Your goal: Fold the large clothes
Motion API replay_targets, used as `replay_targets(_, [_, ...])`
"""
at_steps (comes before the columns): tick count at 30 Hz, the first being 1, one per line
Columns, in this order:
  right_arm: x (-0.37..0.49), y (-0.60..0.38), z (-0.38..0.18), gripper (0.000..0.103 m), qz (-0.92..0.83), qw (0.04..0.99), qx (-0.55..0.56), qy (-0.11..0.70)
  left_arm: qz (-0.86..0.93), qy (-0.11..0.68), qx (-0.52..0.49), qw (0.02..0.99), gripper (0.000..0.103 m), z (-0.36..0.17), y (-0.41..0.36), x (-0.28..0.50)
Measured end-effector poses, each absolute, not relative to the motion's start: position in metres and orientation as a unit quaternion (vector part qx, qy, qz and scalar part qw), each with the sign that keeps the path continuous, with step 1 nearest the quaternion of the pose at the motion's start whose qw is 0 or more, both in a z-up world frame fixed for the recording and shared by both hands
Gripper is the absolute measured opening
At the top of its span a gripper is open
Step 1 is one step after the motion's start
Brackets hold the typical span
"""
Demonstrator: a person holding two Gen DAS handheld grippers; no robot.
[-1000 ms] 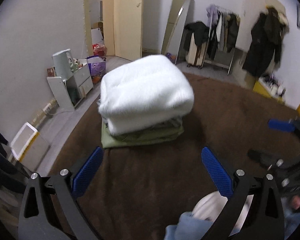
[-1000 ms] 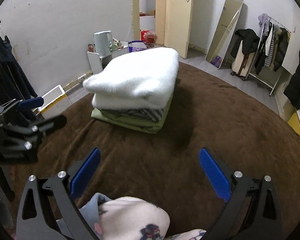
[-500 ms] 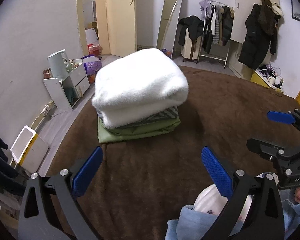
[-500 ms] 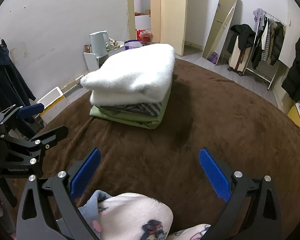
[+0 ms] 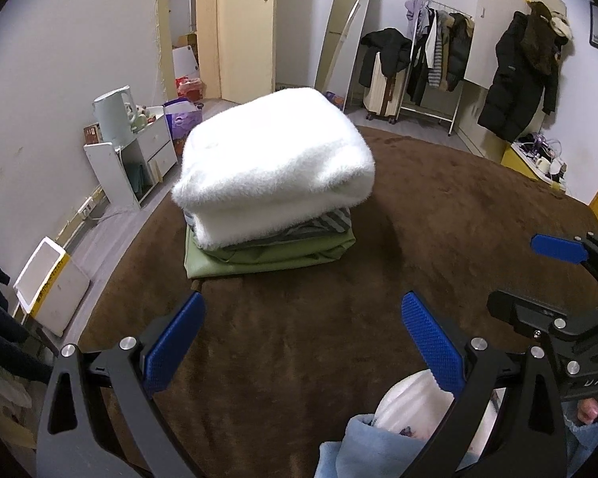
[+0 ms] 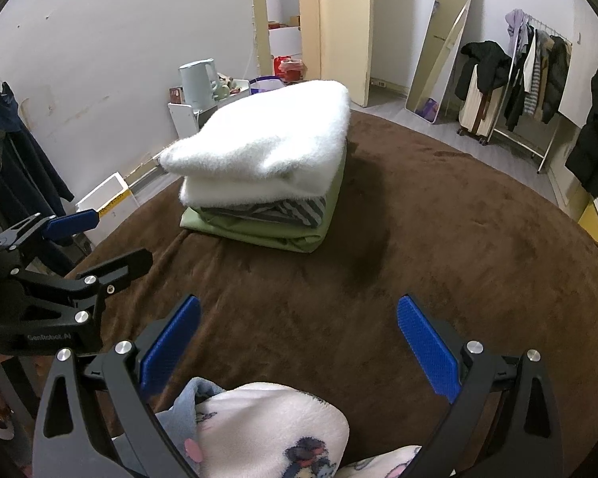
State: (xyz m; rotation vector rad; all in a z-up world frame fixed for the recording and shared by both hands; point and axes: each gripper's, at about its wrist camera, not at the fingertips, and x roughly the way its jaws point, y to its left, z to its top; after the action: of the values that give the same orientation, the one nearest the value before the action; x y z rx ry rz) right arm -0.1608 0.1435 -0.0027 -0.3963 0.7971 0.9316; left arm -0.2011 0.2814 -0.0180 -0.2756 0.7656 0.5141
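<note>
1. Both cameras have drawn slightly back and steadied since a second ago; the folded stack sits a little farther off and sharper.
2. Left gripper (image 5: 303, 334): jaws spread wide, blue pads touching nothing, hovering above the brown blanket (image 5: 458, 215).
3. Right gripper (image 6: 299, 336): jaws equally wide apart, empty.
4. A white fluffy garment (image 6: 267, 143) tops a striped piece (image 6: 287, 211) and a green one (image 6: 267, 235), stacked far left of centre.
5. A patterned fleece garment (image 6: 275, 426) lies near, below the right gripper.
</note>
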Motion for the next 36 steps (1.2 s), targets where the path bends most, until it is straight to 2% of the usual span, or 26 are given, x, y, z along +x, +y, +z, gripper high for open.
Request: replay_targets(36, [-0.16,0.142,-0.012,0.098,0.436,0.795,-0.192,0.376,0.255,0.358,-0.118,0.89,0.096,-0.017,0.273,-0.199])
